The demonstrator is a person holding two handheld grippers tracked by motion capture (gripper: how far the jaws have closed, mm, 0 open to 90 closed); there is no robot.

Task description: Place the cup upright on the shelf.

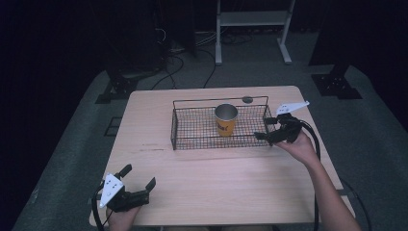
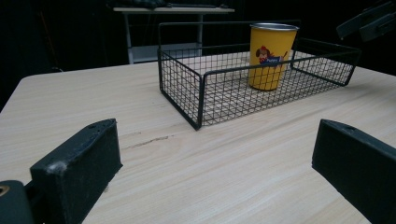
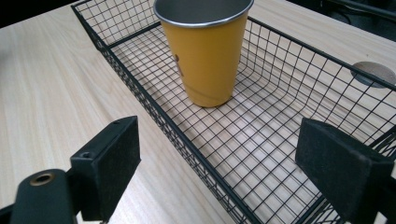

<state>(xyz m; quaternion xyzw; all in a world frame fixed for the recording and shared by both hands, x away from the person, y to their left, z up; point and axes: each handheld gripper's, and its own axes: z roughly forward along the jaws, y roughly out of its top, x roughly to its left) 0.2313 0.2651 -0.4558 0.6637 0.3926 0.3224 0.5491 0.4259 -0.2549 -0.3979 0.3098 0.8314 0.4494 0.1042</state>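
Yellow cup (image 1: 225, 120) stands upright inside the wire basket (image 1: 192, 130) on my table (image 1: 216, 183). My right claw (image 1: 265, 128) gapes wide over the basket's right end; my left claw (image 1: 138, 176), wide too, rests near the table's front-left corner.

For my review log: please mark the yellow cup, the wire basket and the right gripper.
yellow cup (image 1: 225, 126), high view, on its printed side wall.
wire basket (image 1: 173, 129), high view, on its left end wall.
right gripper (image 1: 266, 128), high view, midway between its open fingertips at the basket's right end.
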